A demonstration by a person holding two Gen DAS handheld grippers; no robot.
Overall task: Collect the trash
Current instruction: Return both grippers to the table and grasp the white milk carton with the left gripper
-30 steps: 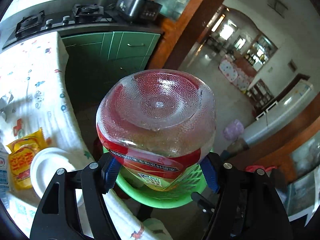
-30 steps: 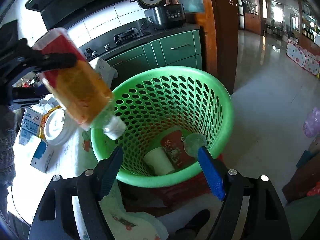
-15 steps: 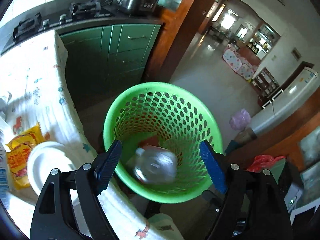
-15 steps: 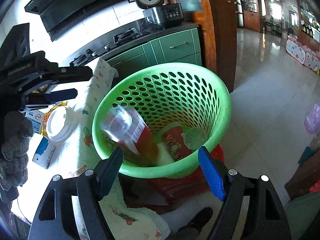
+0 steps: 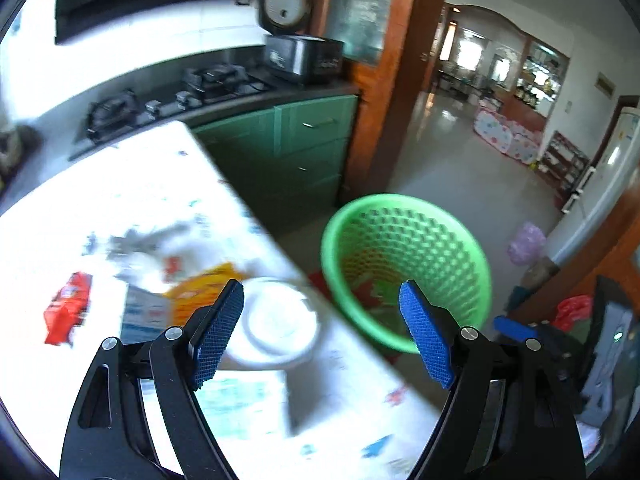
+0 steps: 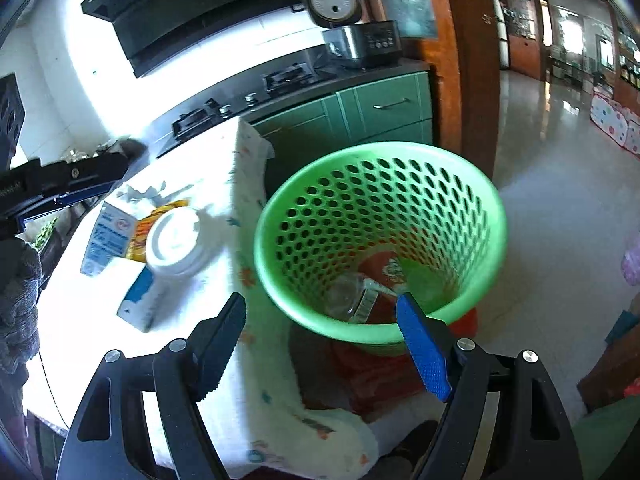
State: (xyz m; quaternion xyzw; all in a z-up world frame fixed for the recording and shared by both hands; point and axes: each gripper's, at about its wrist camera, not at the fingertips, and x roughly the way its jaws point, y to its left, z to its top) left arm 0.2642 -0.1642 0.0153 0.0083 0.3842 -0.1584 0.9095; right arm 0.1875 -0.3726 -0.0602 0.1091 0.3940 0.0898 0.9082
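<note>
A green perforated basket (image 6: 460,216) stands on a red stool beside the table; it also shows in the left wrist view (image 5: 460,240). A clear bottle with a red label (image 6: 356,300) lies inside it among other trash. On the table lie a white lid (image 6: 176,240), a yellow wrapper (image 6: 144,232), a white and blue carton (image 6: 106,236) and a blue and white box (image 6: 138,300). A red wrapper (image 5: 66,308) lies further left. My left gripper (image 5: 322,334) is open and empty above the white lid (image 5: 276,328). My right gripper (image 6: 320,340) is open and empty near the basket's front rim.
The table has a white patterned cloth (image 6: 256,400) hanging over its edge. Green cabinets (image 6: 360,116) with a gas hob (image 6: 280,80) and a rice cooker (image 6: 360,40) stand behind. A tiled floor (image 6: 560,160) opens to the right.
My left gripper let go of the bottle, which fell into the basket. The left gripper then swung left, back over the table. The right gripper stayed open near the basket.
</note>
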